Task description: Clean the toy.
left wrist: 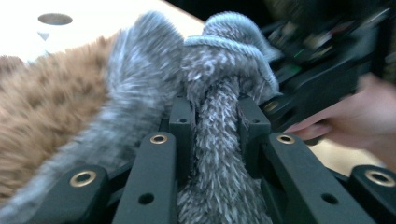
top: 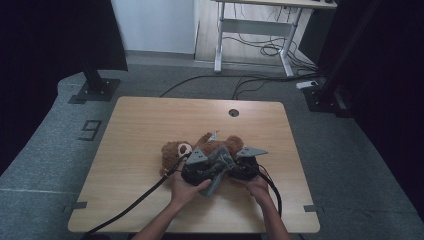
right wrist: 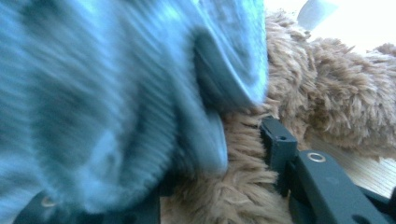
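My left gripper (left wrist: 215, 119) pinched the grey scarf (left wrist: 219, 93); my right gripper (right wrist: 219, 154) squeezed the bear (right wrist: 299, 84), mid-frame on the desk (top: 145, 125).

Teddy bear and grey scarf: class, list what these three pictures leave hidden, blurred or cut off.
- High view: the grey scarf and the teddy bear are partly covered by both grippers and hands; how the scarf sits on the bear is hidden.
- Left gripper view: the scarf's lower end is cut off by the bottom edge, between the left gripper jaws.
- Right gripper view: the scarf is motion-blurred and covers the right gripper's left jaw.
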A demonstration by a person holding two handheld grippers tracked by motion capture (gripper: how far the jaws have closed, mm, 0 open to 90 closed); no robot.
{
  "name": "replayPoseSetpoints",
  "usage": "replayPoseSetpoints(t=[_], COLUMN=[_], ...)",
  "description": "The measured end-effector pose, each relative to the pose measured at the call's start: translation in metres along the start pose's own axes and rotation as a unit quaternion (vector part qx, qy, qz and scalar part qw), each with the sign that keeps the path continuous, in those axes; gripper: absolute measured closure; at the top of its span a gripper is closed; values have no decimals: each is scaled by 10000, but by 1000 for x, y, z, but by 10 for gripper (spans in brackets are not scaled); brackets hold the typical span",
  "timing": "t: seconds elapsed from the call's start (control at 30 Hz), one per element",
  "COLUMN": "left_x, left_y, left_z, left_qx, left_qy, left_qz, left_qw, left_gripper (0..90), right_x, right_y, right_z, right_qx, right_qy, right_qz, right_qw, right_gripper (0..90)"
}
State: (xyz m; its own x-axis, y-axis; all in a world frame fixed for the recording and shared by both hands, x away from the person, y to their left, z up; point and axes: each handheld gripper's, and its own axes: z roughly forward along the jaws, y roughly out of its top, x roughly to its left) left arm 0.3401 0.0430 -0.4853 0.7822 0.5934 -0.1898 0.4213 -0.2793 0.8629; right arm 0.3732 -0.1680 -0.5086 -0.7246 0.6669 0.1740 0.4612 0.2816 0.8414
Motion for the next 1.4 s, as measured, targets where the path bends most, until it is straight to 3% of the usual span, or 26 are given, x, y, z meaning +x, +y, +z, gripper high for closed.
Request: replayPoseSetpoints(t=[0.17, 0.37, 0.53, 0.67, 1.03, 1.27, 1.4], left_x=[-4, 2, 9, 22, 47, 75, 84], left_y=[-7, -14, -23, -29, -46, -63, -70], left_z=[-2, -14, -32, -52, -100, -131, -140], left_qx=[88, 151, 59, -21, -262, -279, -303], left_qy=[387, 571, 944, 1121, 1326, 1661, 1769], left_qz=[392, 478, 596, 494, 185, -241, -382], left_qw=[9984, 9971, 9937, 9925, 9907, 9854, 9830], left_gripper=[728, 735, 736, 737, 737, 736, 735], right_x=[-2, -3, -4, -4, -4, -5, -6], right_y=[-5, -6, -7, -9, -11, -12, -12], right_z=[0, -1, -2, -3, -3, -3, -3], right_qx=[-18, -27, -57, -85, -115, -133, -147], right_qy=[56, 102, 144, 167, 230, 252, 264], right_qz=[-25, -57, -53, -80, -76, -76, -69], right_qw=[10000, 9999, 9999, 9998, 9996, 9996, 9995], right_gripper=[615, 625, 629, 628, 628, 628, 627])
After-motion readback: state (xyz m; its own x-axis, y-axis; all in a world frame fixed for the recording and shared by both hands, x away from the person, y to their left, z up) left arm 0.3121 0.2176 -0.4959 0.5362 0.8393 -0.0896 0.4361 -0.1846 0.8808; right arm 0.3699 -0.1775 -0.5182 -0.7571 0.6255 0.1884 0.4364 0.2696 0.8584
